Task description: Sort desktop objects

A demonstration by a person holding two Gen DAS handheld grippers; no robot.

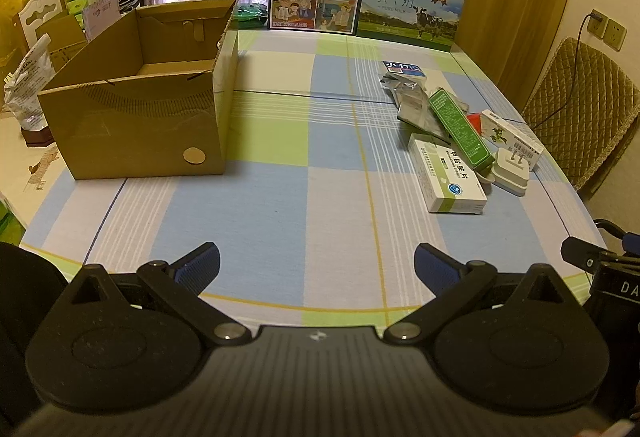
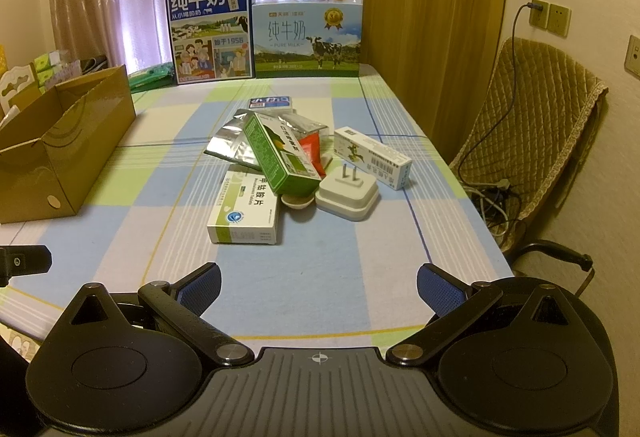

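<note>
**Both grippers held back, jaws wide, with the pile untouched**

Left wrist view: An open cardboard box (image 1: 136,105) is seen standing on the left part of the tabletop (image 1: 260,205), its flaps raised and its inside apparently bare; it is judged to be the place into which the loose things are to be sorted. The things themselves are heaped well apart from it, on the right side: a white medicine box (image 1: 448,177) nearest, a green carton (image 1: 460,127) laid slantwise over foil packets (image 1: 412,105), a white plug adapter (image 1: 510,169) and a second white carton (image 1: 512,137) behind it. The left gripper (image 1: 316,265) is held low over the near edge, facing the bare cloth between box and pile. Its jaws are spread wide and nothing is held or touched.

Right wrist view: The pile is brought straight ahead of the right gripper (image 2: 318,285), which suggests that this side is lined up for the first pick. The white medicine box (image 2: 244,213) lies nearest, with the green carton (image 2: 280,157) propped across its far end, so it would probably be disturbed if the lower box were drawn out first. The plug adapter (image 2: 347,195) rests prongs upward just beside a small spoon-like item (image 2: 297,201). The jaws are fully apart, empty, and clear of the cloth.
</note>
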